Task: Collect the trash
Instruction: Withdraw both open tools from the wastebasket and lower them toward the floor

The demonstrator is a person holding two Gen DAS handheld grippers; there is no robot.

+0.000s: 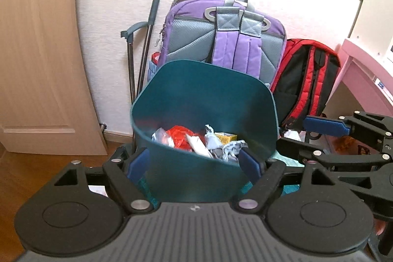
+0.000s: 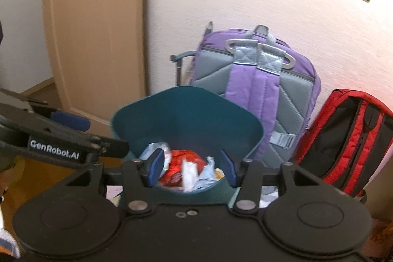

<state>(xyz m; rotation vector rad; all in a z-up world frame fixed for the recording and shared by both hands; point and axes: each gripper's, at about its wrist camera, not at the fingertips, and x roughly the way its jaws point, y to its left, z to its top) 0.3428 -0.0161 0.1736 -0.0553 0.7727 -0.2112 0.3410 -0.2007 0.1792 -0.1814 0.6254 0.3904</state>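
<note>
A teal trash bin [image 1: 203, 95] stands on the floor against the wall, holding crumpled wrappers and paper [image 1: 196, 139] in red, white, grey and yellow. My left gripper [image 1: 194, 162] hovers just in front of and above the bin's near rim, open, with nothing between its blue pads. In the right wrist view the same bin [image 2: 186, 112] and its trash [image 2: 181, 168] lie straight ahead. My right gripper [image 2: 192, 168] is also open and empty over the near rim. Each gripper shows in the other's view: the right gripper [image 1: 309, 137] beside the bin, the left gripper [image 2: 98, 133] at the left.
A purple and grey backpack [image 1: 226, 41] leans on the wall behind the bin, with a red and black backpack [image 1: 309, 80] to its right. A grey long-handled tool [image 1: 147, 36] stands left of the bin. A wooden door [image 1: 36, 53] is at the left and pink furniture [image 1: 363, 70] at the right.
</note>
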